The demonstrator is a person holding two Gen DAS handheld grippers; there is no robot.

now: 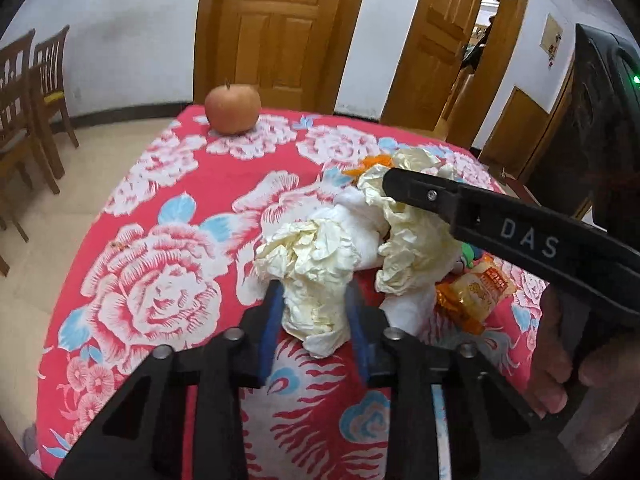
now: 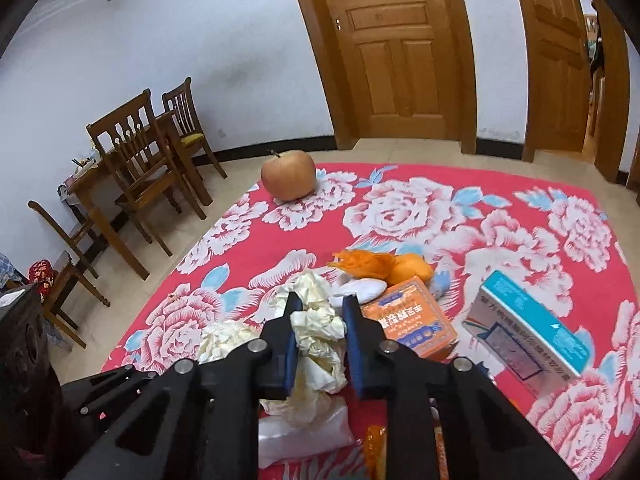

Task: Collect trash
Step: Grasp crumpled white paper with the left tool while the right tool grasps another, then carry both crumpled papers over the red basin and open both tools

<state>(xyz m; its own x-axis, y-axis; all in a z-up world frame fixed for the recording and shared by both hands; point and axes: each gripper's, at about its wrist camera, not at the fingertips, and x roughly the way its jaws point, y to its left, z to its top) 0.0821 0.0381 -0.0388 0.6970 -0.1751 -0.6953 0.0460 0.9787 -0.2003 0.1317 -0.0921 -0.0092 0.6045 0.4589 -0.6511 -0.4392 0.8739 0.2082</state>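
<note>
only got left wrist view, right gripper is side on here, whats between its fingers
Observer: A crumpled cream paper wad sits between the right gripper's fingers. I cannot tell whether they pinch it.
Operator: anything behind that gripper i cant see
Observer: Yes, an orange cardboard box lies just right of it on the red floral tablecloth.
Operator: any more
Observer: A white and teal carton lies further right, apart from the orange box.

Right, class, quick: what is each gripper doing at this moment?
Left gripper: shut on a crumpled cream paper wad.
Right gripper: jaws around another crumpled paper; grip cannot be told.
</note>
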